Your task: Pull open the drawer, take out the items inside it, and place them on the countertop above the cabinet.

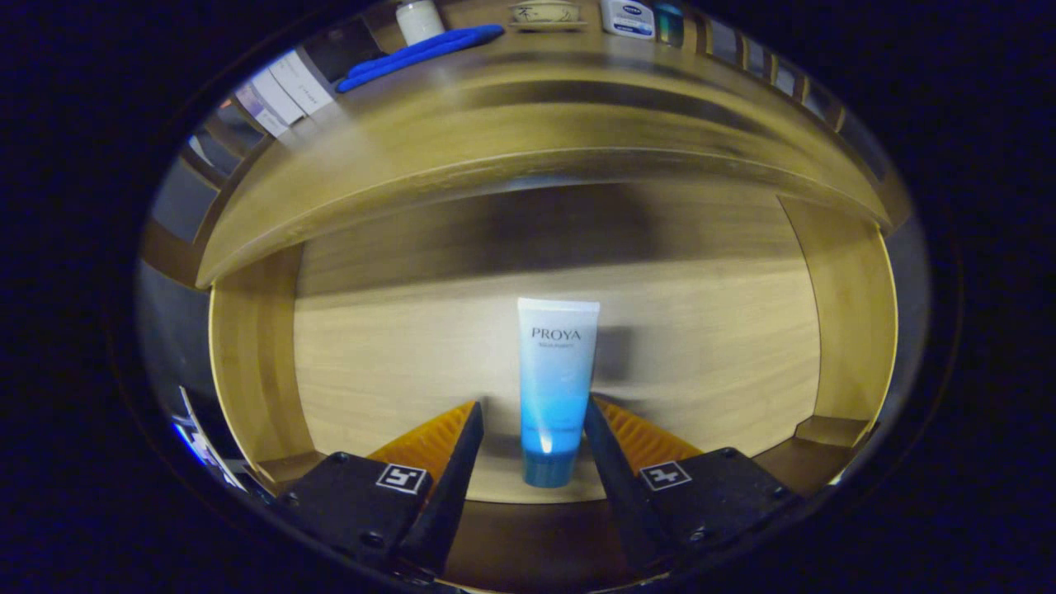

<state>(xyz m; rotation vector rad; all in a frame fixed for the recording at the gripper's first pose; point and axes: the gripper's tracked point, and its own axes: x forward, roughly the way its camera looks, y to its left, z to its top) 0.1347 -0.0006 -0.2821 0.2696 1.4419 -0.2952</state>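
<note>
The wooden drawer (247, 355) is pulled open and I look down into it. A white-to-blue cosmetic tube (557, 379) lies on the drawer's pale floor, its blue cap end nearest me. My gripper (535, 403) is open and straddles the tube's lower half. The right finger (615, 454) sits close against the tube's side, while the left finger (450, 462) stands a small gap away from it. The tube's flat white end reaches beyond the fingertips. Above the drawer runs the cabinet's wooden countertop (536, 140).
On the countertop, beyond the drawer, lie a long blue item (421, 54), a white bottle (419, 21), a small bowl (544, 12) and a white and blue box (627, 16). Pale boxes (285, 91) sit at its left end. The drawer's side walls (858, 313) flank the tube.
</note>
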